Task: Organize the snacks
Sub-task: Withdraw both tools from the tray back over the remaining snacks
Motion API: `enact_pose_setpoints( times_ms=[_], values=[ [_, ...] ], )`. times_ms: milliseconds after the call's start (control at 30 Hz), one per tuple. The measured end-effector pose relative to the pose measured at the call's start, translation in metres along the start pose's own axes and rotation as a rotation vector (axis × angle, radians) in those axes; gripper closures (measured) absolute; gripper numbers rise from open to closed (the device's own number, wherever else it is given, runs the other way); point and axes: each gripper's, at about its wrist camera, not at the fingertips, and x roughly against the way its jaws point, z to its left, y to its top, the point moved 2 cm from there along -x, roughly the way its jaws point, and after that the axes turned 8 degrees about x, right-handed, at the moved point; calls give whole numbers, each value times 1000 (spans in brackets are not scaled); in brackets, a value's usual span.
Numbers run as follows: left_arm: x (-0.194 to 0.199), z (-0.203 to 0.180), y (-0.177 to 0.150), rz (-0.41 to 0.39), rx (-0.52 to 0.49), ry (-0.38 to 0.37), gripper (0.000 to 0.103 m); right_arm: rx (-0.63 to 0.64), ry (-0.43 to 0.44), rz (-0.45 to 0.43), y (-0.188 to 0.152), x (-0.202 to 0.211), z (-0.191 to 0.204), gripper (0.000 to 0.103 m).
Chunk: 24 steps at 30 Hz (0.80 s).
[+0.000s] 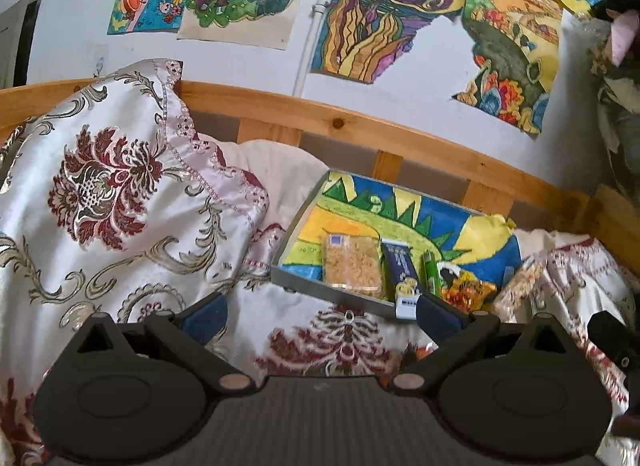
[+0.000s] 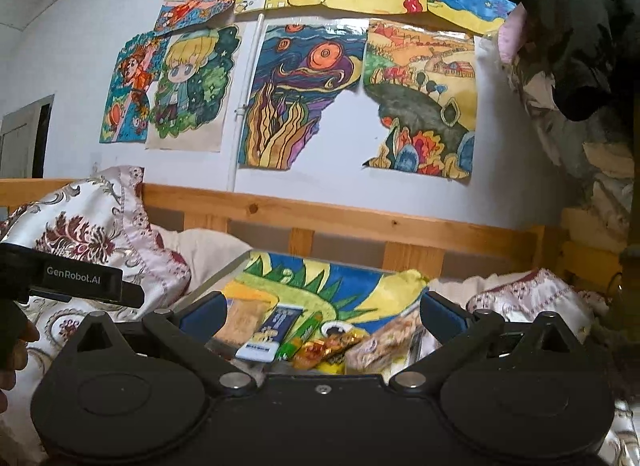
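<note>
Gray tray (image 1: 332, 293), colourful drawing liner, assorted snack packets (image 1: 352, 266)

Snacks lined up along the near edge of the tray (image 1: 298, 282): clear pack of golden crackers (image 1: 352, 266) lying flat at nine o'clock, dark blue packet (image 1: 400, 268) beside it, green tube (image 1: 429, 272) next, orange wrapped sweets (image 1: 468, 292) at three o'clock.
</note>
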Motion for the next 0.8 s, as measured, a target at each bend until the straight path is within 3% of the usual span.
enact_pose_setpoints(
  times_ms=[333, 800],
  values=[
    [10, 9, -23, 61, -57, 17, 1, -49, 16, 132, -13, 12, 2, 1],
    [7, 17, -39, 149, -70, 38, 1, 55, 76, 279, -30, 0, 25, 1]
  ],
)
